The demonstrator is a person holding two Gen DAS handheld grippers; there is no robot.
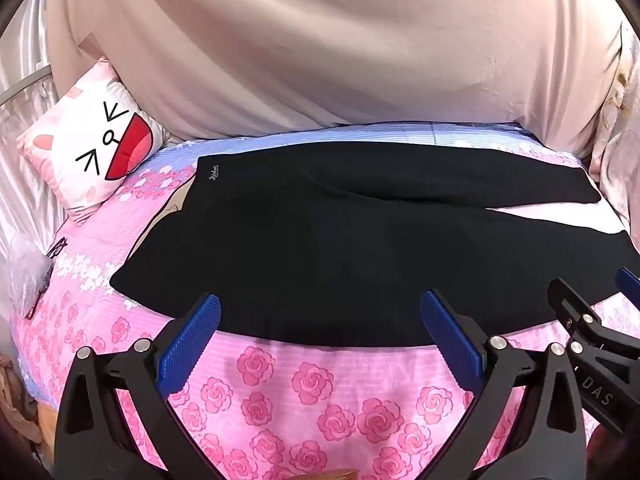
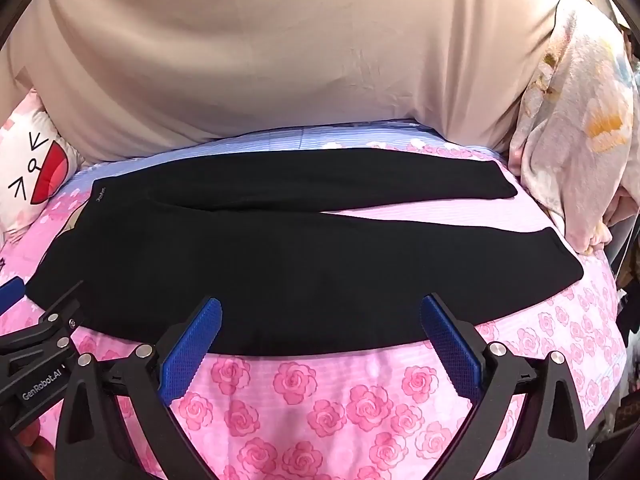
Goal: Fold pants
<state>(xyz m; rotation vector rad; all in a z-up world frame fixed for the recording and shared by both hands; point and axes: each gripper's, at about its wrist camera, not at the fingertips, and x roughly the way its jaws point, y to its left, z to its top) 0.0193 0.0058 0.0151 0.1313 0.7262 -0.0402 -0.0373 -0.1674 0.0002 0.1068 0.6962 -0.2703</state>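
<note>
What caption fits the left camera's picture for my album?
Black pants lie spread on the rose bedspread, with the left gripper open just above their near edge.

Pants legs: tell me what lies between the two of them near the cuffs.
Only bare pink bedspread shows in the wedge where the black pants split into two legs. The right wrist view shows it best; nothing else lies there.

Your pants (image 1: 320, 248) are plain black, with a small pale logo at the waistband corner. Under the pants, the sheet (image 1: 320, 400) is pink with darker pink roses, turning to pale blue stripes beyond them. Left of the pants, the pillow (image 1: 92, 152) is white and pink with a red mouth. Behind the pants, the cover (image 1: 320, 48) is plain beige. Your tools (image 1: 320, 316) (image 2: 320, 320) are black with blue pads.
</note>
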